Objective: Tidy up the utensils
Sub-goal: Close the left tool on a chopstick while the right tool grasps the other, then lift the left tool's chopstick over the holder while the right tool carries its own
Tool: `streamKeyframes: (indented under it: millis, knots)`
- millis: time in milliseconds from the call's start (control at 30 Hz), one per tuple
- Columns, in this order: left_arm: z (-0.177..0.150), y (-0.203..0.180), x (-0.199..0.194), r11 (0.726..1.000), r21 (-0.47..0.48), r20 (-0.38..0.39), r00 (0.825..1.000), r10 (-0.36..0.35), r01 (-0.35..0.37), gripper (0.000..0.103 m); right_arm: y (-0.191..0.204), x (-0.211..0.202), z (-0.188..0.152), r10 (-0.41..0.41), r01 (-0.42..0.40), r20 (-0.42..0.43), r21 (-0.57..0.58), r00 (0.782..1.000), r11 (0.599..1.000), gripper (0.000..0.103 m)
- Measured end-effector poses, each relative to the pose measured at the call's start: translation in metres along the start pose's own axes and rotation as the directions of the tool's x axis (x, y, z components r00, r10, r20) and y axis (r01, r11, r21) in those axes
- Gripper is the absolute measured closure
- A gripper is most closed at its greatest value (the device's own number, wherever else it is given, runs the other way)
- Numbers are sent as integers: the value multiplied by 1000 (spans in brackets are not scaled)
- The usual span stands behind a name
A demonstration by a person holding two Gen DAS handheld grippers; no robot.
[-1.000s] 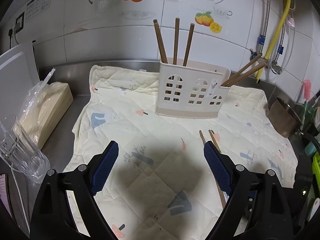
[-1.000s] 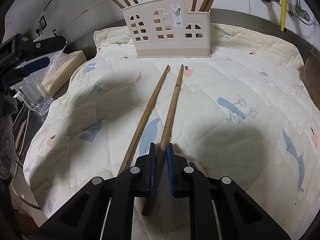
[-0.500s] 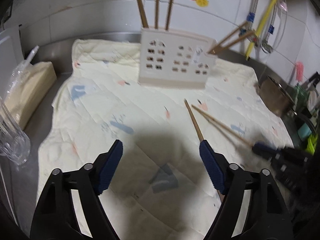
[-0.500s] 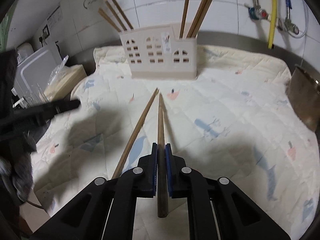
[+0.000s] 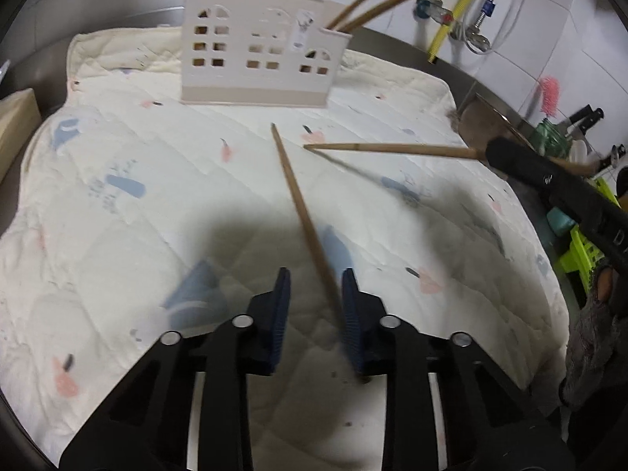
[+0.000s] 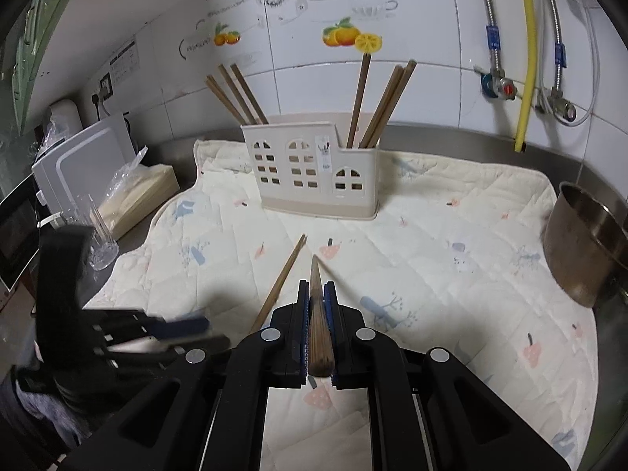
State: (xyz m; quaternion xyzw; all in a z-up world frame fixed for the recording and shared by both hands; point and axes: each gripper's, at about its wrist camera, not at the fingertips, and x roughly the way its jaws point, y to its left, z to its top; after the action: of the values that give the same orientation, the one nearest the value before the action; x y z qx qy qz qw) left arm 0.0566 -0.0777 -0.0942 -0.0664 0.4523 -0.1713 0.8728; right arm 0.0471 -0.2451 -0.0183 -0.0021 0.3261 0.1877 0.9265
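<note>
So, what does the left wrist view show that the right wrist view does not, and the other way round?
Only the left wrist view shows the left gripper from behind, its jaws closing around the chopstick on the cloth, and a pink brush at the far right.

Only the right wrist view shows the white appliance, the clear glass and the fruit stickers on the wall.

Both show the cream holder with chopsticks, the quilted cloth, the metal pot and the right gripper clamping a lifted chopstick.

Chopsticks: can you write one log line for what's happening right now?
right gripper: jaws shut on lifted chopstick | left gripper: jaws closing around chopstick on cloth | holder: upright, chopsticks at both ends
</note>
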Motion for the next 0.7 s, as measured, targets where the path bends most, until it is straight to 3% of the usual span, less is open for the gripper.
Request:
streamKeyframes:
  millis: [500,700]
  knots:
    - [2,-9,22,998,26,-41,998,51,-50,93,-3,-2,2,6,-6,15,6,1000,1000,96]
    - [19,-1,-6,999,22,21,999,46,-47,96,-6,-8,11,5,-5,38,-1,999,1000,96]
